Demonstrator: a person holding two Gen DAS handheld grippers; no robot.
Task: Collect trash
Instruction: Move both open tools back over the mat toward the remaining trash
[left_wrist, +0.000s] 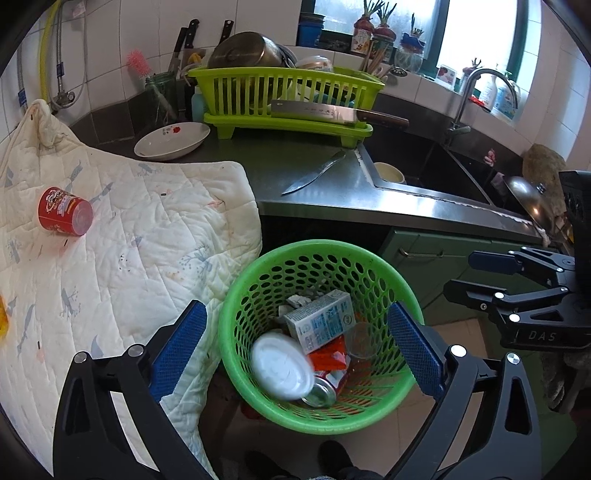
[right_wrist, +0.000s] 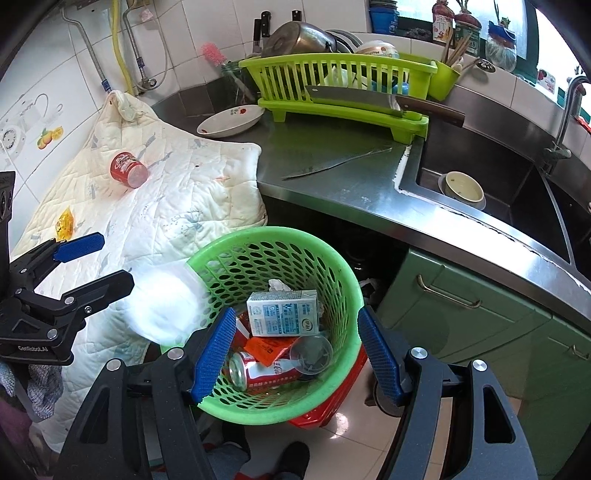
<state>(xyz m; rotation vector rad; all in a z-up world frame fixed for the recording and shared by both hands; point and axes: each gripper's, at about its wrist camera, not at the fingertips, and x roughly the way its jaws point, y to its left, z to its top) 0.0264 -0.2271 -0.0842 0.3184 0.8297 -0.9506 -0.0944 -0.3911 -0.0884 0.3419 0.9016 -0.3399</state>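
Nearest: left gripper, jaws wide, nothing between the pads; it hangs over the green basket. A white lid, blurred, sits at the basket mouth, apparently loose and dropping in; whether it has cleared the rim cannot be told for certain from the right wrist view, where it smears across the rim.

Right gripper, jaws wide and empty, also above the basket, just beside the other gripper.

Basket contents: milk carton, soda can, clear plastic cup, red-orange wrapper, crumpled tissue.

Beyond, on the quilted cloth: red snack cup lying on its side, and a yellow wrapper near the cloth's edge. Both are trash not yet collected.

Farther: kitchen knife loose on the steel counter, cleaver across the dish rack, sink with a bowl.

Risks: the lid may catch the rim and fall to the floor. The tipped cup could roll under a careless pinch. The cloth could bunch and drag if snagged.
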